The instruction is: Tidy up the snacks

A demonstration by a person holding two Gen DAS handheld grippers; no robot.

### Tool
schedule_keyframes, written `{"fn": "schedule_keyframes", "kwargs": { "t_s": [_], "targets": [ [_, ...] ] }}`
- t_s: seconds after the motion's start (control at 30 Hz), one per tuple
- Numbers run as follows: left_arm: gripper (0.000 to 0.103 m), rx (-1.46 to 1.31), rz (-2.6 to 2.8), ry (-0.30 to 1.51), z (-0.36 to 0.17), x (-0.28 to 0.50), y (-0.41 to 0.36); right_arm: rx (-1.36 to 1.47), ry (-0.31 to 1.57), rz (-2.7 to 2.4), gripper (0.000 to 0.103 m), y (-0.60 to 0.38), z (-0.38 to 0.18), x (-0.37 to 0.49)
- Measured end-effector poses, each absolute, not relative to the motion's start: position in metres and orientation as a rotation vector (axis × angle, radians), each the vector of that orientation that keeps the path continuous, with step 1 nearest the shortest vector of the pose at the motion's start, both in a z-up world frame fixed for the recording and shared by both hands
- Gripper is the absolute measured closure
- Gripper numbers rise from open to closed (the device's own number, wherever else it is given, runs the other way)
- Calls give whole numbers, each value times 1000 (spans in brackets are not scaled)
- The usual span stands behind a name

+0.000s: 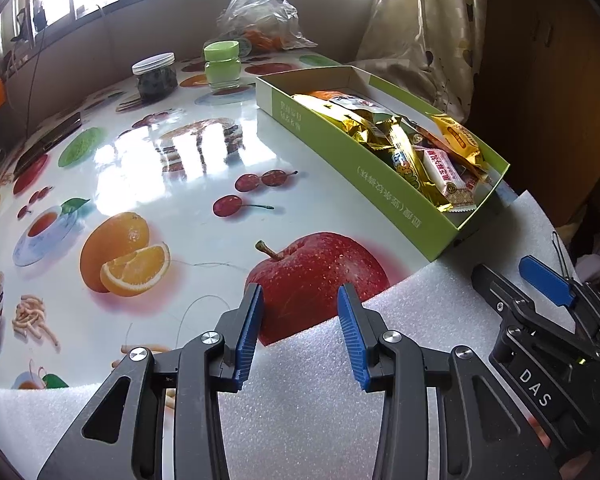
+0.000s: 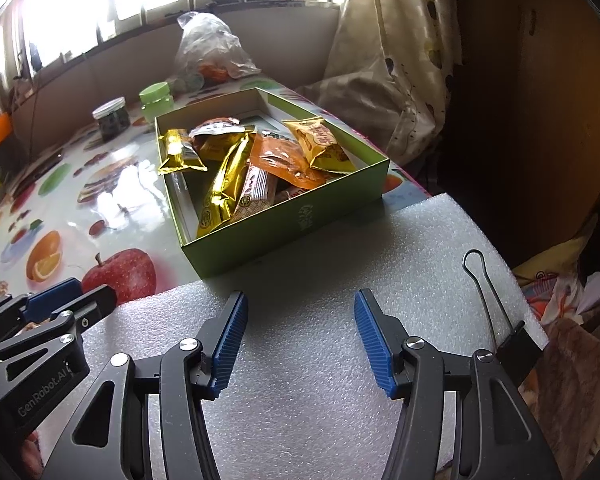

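Both grippers, left (image 1: 300, 320) and right (image 2: 300, 320), hover with jaws wide apart and empty over white foam sheet (image 2: 300, 360) at the worktop (image 1: 160, 184) edge. Only the right view looks down into the green box (image 2: 284, 224), showing the snack packets (image 2: 224, 184) piled inside; the left view hides most behind the box's side wall, and their print is too small to read.

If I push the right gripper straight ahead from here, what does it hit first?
Most likely the near wall of the green box of snacks. The right gripper is open over the white foam sheet, with only bare foam visible before the box. Its height is hard to judge.
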State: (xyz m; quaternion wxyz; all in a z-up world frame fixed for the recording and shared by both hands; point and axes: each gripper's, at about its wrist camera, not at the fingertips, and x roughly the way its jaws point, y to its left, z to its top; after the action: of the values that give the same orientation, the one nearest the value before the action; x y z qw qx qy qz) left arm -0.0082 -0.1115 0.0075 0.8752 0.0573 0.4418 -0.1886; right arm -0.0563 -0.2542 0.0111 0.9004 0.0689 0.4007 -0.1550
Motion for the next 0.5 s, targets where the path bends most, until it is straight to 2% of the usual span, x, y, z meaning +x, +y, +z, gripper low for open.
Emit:
{"fn": "schedule_keyframes", "kwargs": {
  "t_s": [0.5],
  "targets": [
    [63,109,-391,925,7,-8,-110,142,828,-319,47,-255,11,-57]
  ]
}}
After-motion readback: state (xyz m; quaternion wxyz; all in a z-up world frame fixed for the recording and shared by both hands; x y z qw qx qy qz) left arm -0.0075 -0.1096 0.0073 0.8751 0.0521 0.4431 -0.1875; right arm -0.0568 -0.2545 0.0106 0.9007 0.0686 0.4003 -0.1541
